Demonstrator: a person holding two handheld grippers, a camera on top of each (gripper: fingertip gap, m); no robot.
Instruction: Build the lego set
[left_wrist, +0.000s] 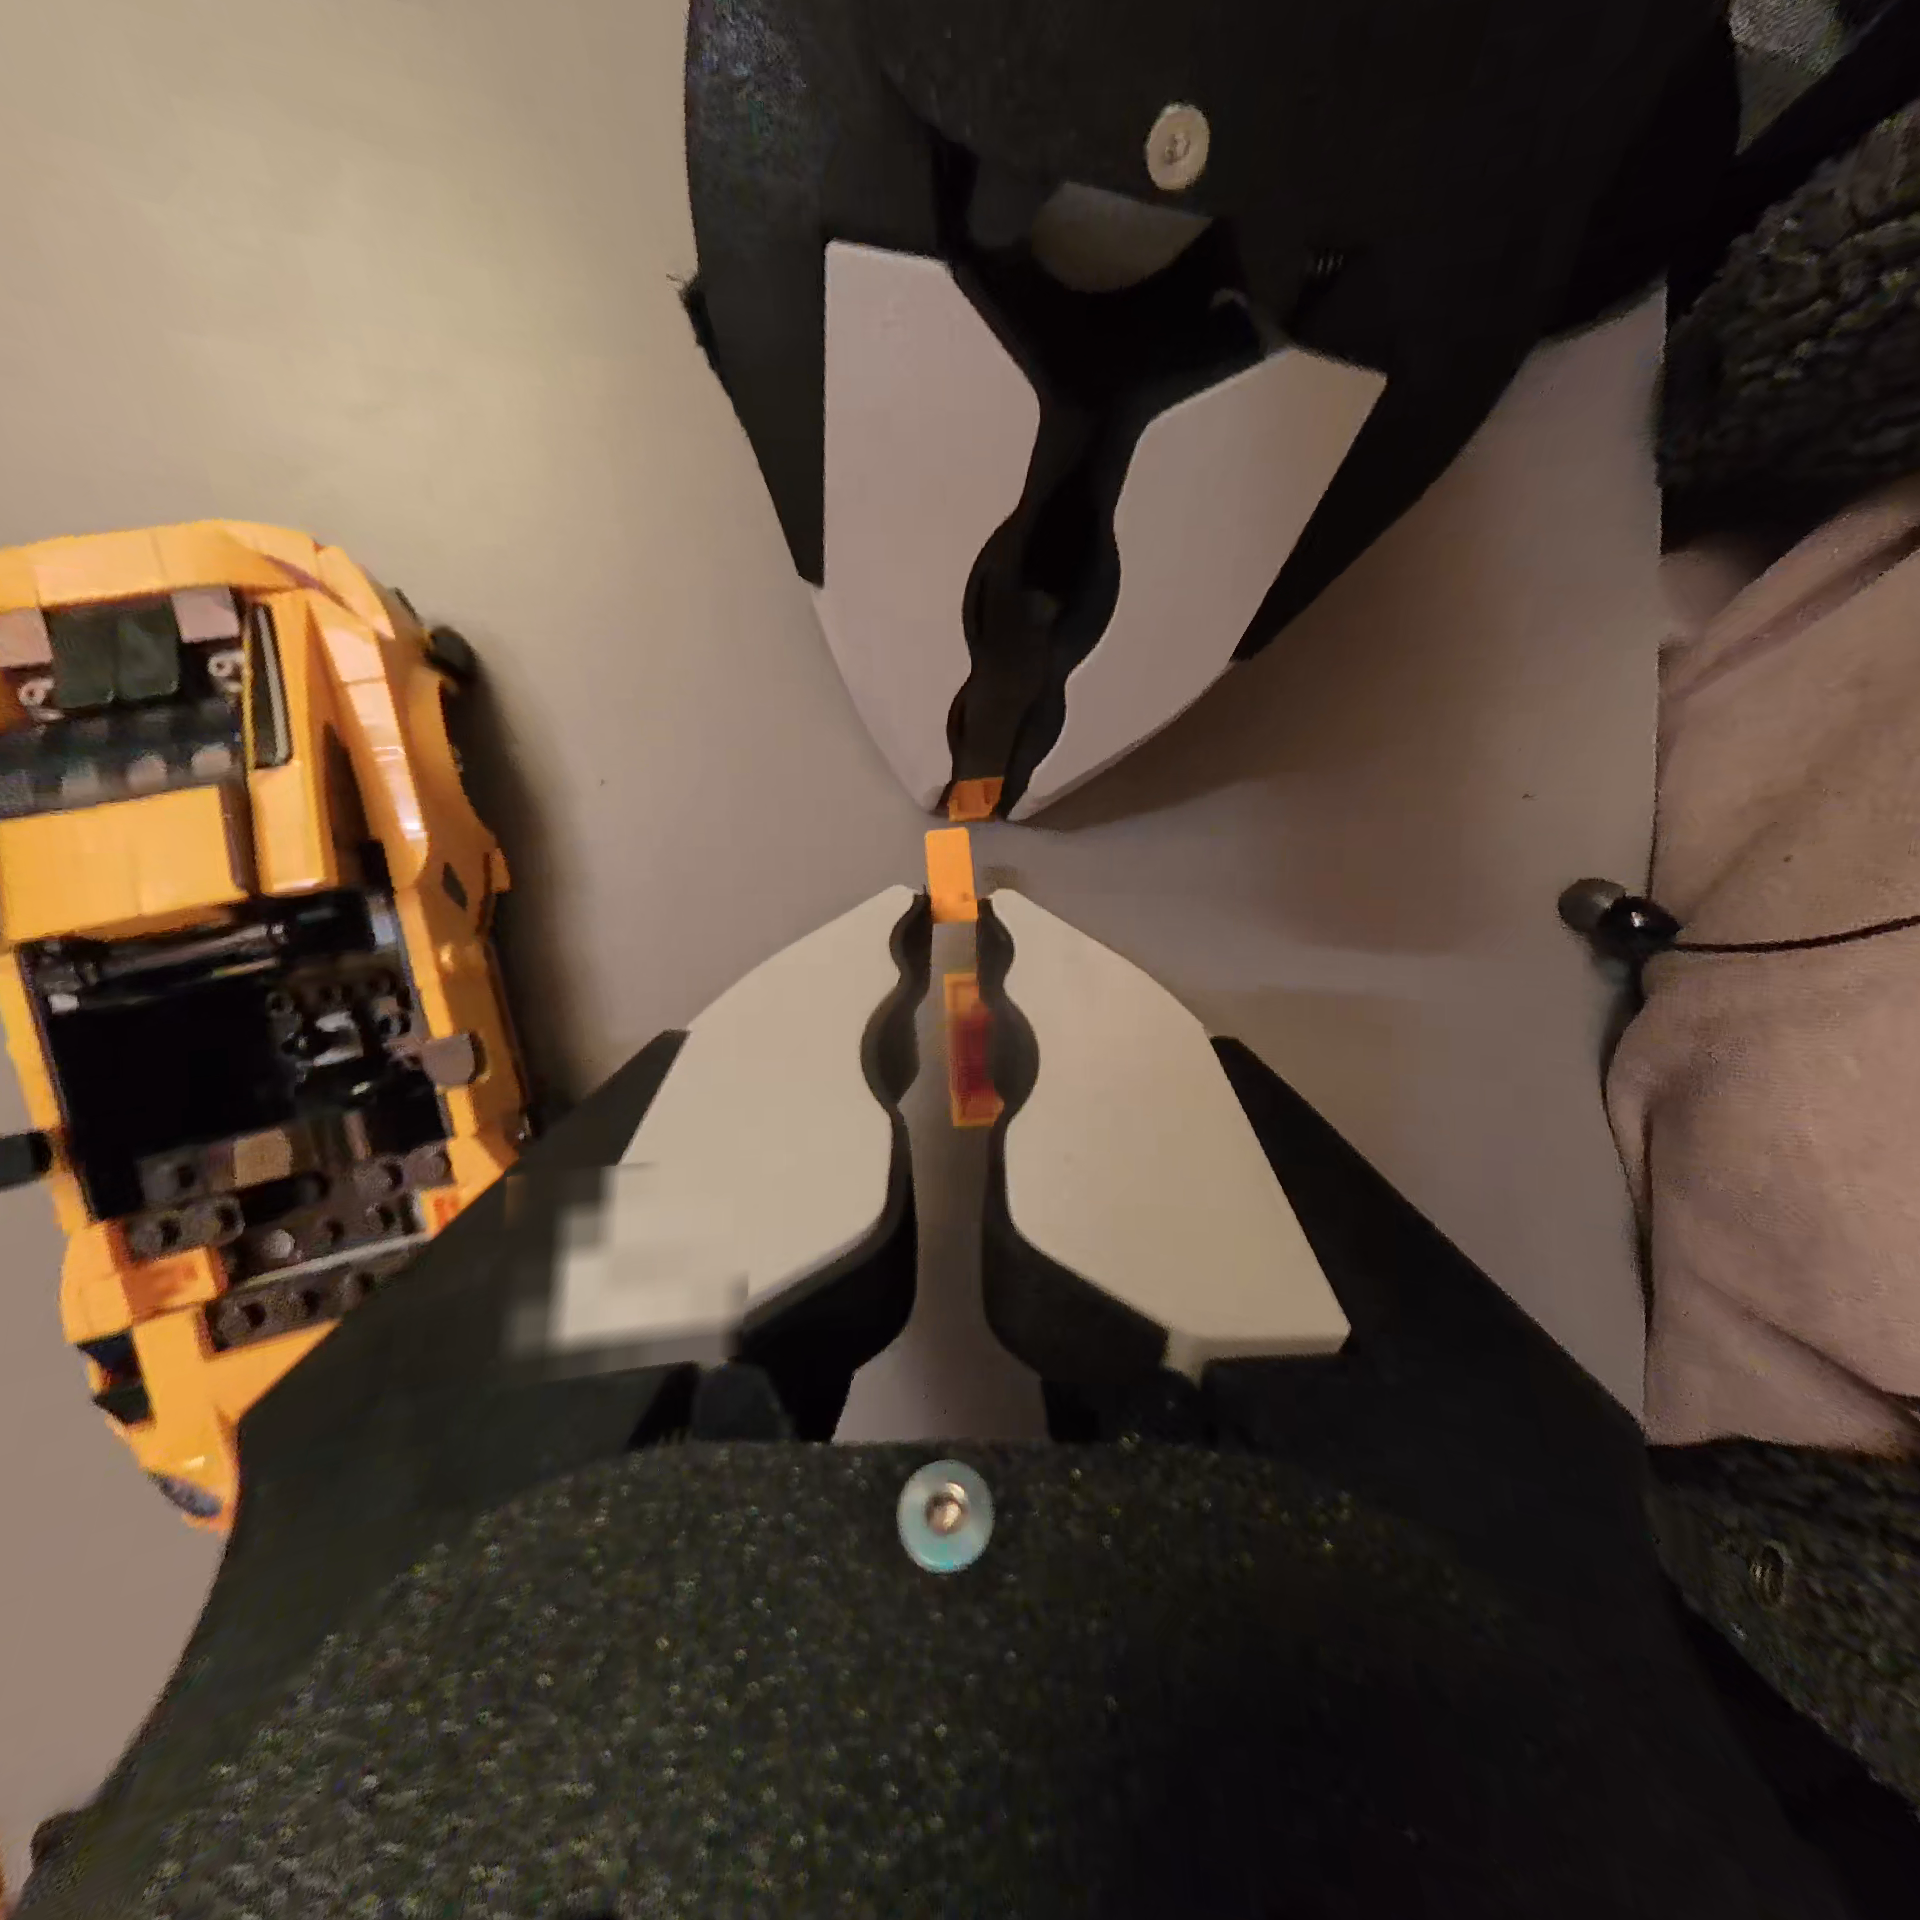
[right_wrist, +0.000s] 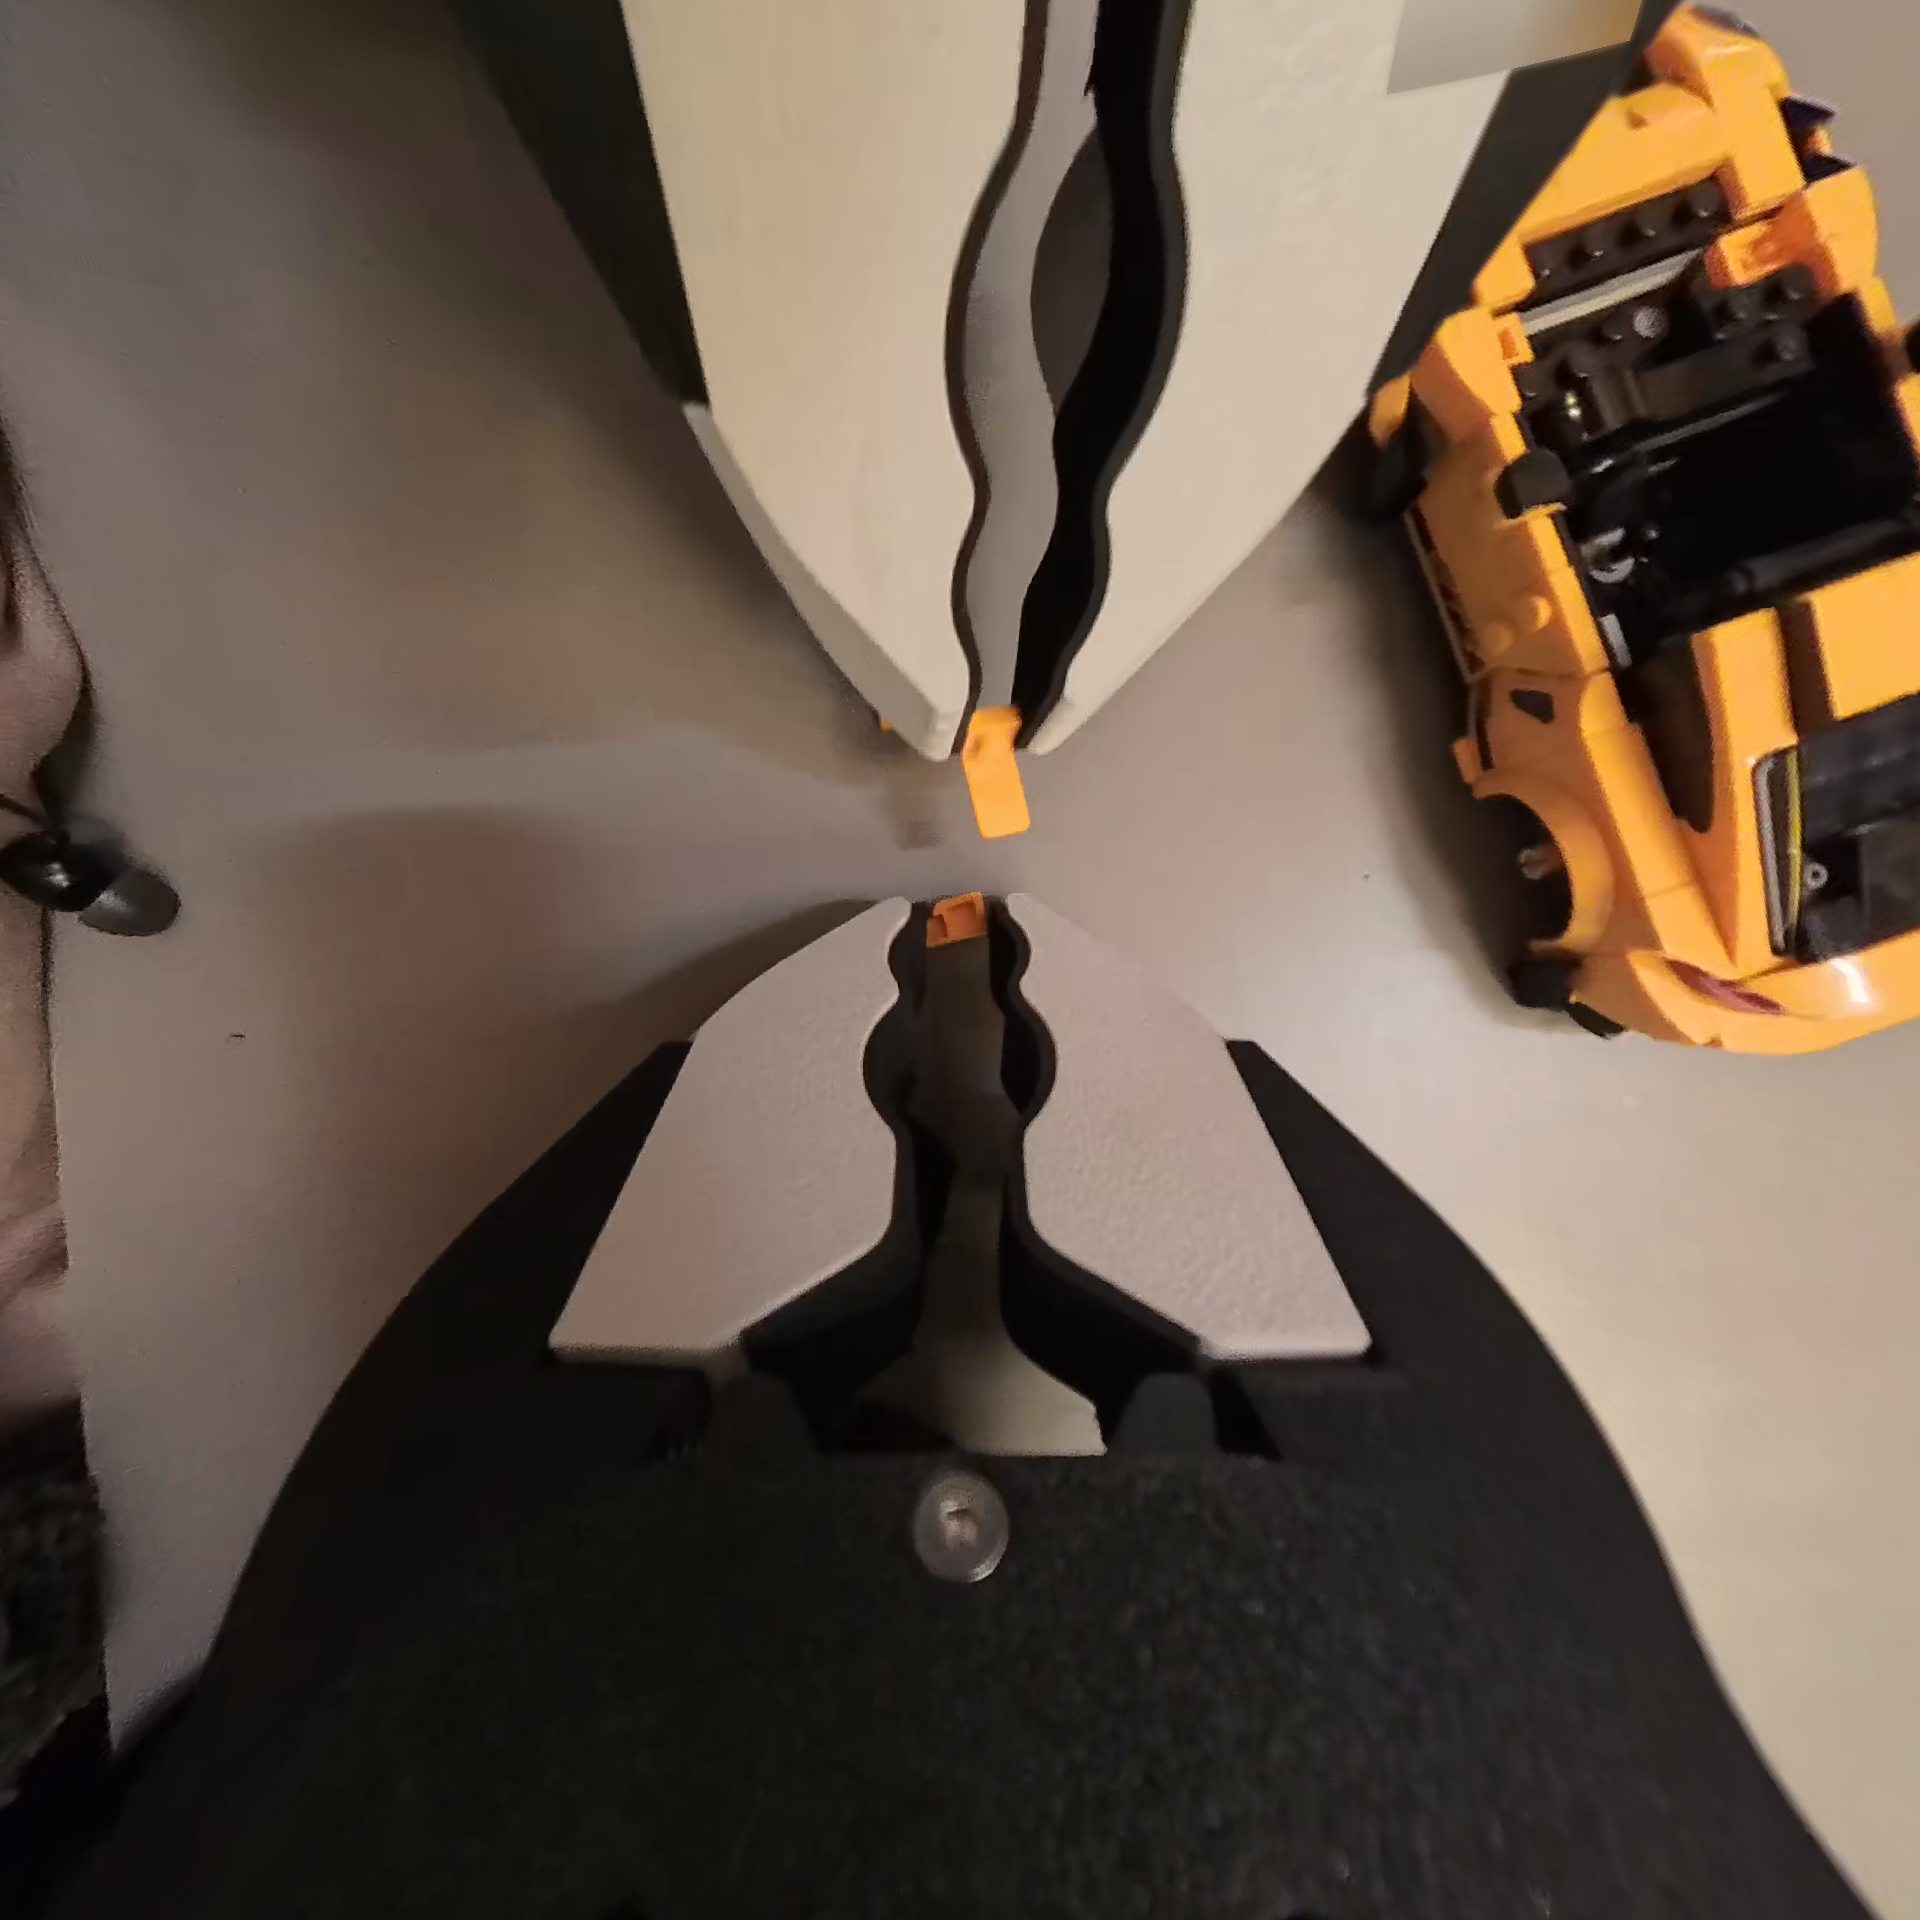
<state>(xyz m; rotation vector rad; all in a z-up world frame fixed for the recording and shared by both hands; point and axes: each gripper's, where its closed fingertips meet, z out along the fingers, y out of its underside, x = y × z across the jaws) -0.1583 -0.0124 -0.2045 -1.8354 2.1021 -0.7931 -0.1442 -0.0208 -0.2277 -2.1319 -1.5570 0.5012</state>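
The two grippers face each other tip to tip above the pale table. My left gripper (left_wrist: 954, 902) is shut on a long orange piece (left_wrist: 951, 862) with a red translucent part (left_wrist: 968, 1049) further back between the fingers. It also shows in the right wrist view (right_wrist: 995, 732), with its orange piece (right_wrist: 997, 795) sticking out. My right gripper (right_wrist: 958, 909) is shut on a small orange piece (right_wrist: 956, 923). It also shows in the left wrist view (left_wrist: 979, 805) with its piece (left_wrist: 977, 795). The two pieces are a small gap apart. The part-built yellow-orange car (left_wrist: 239, 935) (right_wrist: 1683, 582) lies beside them on the table.
The car's black interior is open on top. A person's beige clothing (left_wrist: 1787, 987) and a black cord toggle (left_wrist: 1605, 914) (right_wrist: 114, 899) are at the table edge, on the side opposite the car. Bare table (left_wrist: 312, 312) surrounds the grippers. The grippers are tip to tip, or close to it.
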